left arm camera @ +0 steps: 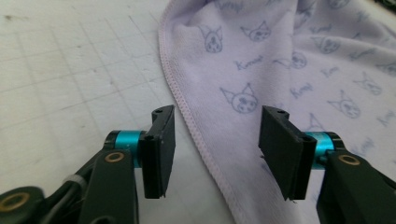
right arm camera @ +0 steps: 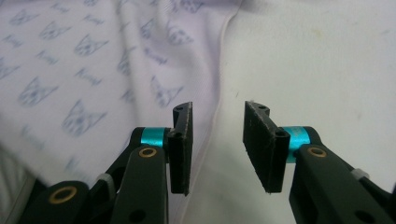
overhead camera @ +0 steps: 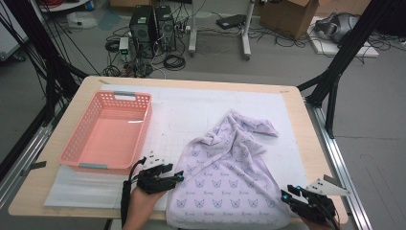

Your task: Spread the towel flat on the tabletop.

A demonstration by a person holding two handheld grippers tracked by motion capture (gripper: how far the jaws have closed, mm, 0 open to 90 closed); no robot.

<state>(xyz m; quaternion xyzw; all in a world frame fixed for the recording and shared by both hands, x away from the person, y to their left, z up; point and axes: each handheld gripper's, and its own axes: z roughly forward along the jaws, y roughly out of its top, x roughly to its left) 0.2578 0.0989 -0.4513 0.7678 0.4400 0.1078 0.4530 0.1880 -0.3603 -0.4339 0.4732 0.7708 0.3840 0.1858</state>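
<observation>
A lilac towel (overhead camera: 230,167) printed with small cat faces lies rumpled on the white mat (overhead camera: 191,103), its near edge hanging over the table front. My left gripper (overhead camera: 178,178) sits at the towel's left edge. In the left gripper view the jaws (left arm camera: 215,144) stand open, and the towel's stitched hem (left arm camera: 196,135) runs on the mat between and below them, not pinched. My right gripper (overhead camera: 289,191) is at the towel's near right corner. Its jaws (right arm camera: 217,140) are open over the towel's (right arm camera: 84,60) edge, and the pads touch nothing.
A pink plastic basket (overhead camera: 147,125) with nothing in it stands on the left of the mat, just beyond my left gripper. The wooden table edge (overhead camera: 298,124) runs down the right side. Computer towers (overhead camera: 152,26), cables and a cardboard box (overhead camera: 287,17) are on the floor behind.
</observation>
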